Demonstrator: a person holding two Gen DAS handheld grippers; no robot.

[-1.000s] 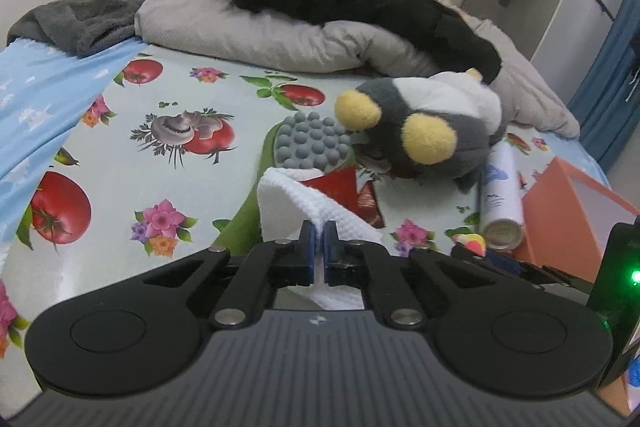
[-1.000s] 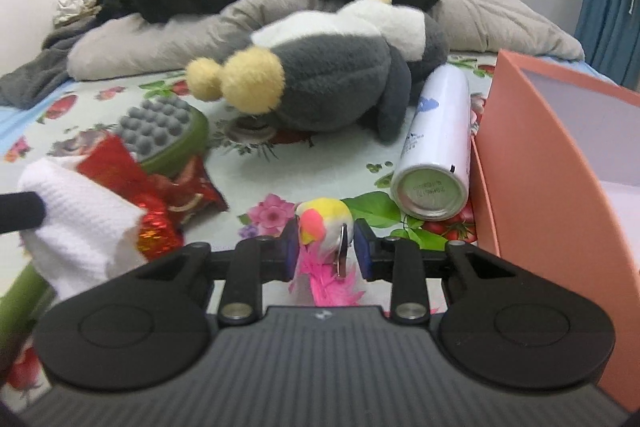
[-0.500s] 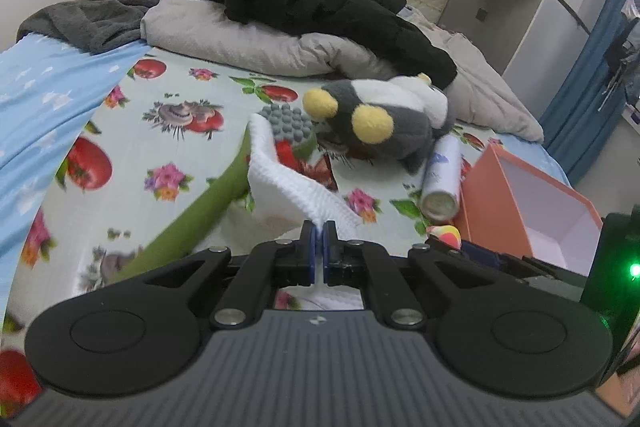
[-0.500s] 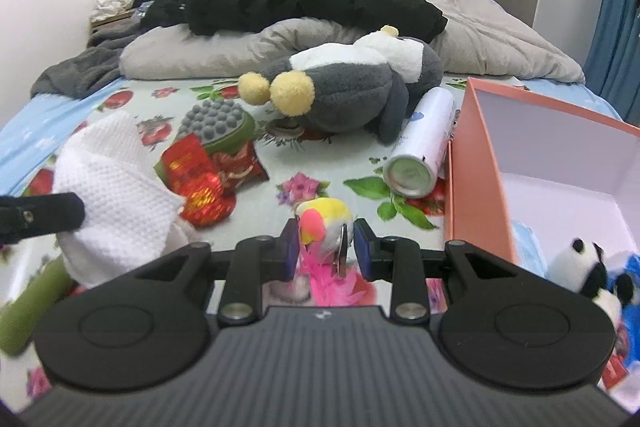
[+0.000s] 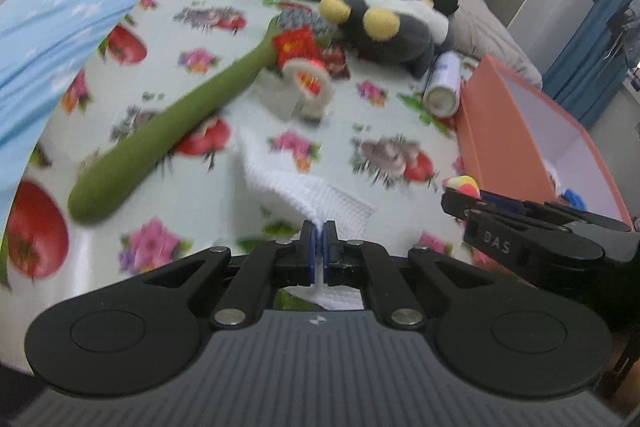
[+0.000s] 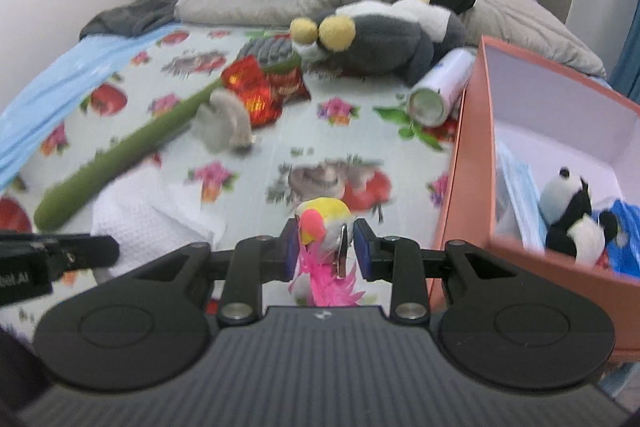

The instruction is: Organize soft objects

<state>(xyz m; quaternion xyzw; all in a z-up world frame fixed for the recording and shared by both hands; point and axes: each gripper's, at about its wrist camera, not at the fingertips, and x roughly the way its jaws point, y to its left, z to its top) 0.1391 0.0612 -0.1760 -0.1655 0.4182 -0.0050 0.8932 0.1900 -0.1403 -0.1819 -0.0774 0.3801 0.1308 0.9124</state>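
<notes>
My left gripper (image 5: 319,233) is shut on a white waffle-weave cloth (image 5: 304,191), which hangs from its pads above the flowered bedsheet. My right gripper (image 6: 326,241) is shut on a small toy bird (image 6: 322,223) with a yellow-pink head and pink feathers. Just right of it stands the orange box (image 6: 464,163), with a panda plush (image 6: 568,219) and blue items inside. A large grey penguin plush (image 6: 384,35) lies further back on the bed. From the left wrist the right gripper (image 5: 464,197) with the bird appears at the right, beside the box (image 5: 516,147).
A green long-handled massage brush (image 5: 172,131), red snack packets (image 6: 256,91), a roll of tape (image 5: 308,87) and a white spray can (image 6: 440,91) lie on the sheet. Grey and black bedding is piled at the headboard. Blue fabric covers the left side.
Both grippers have pulled back from the penguin plush toward the bed's near end, carrying the cloth and the bird. The orange box and its contents have come into the right view.
</notes>
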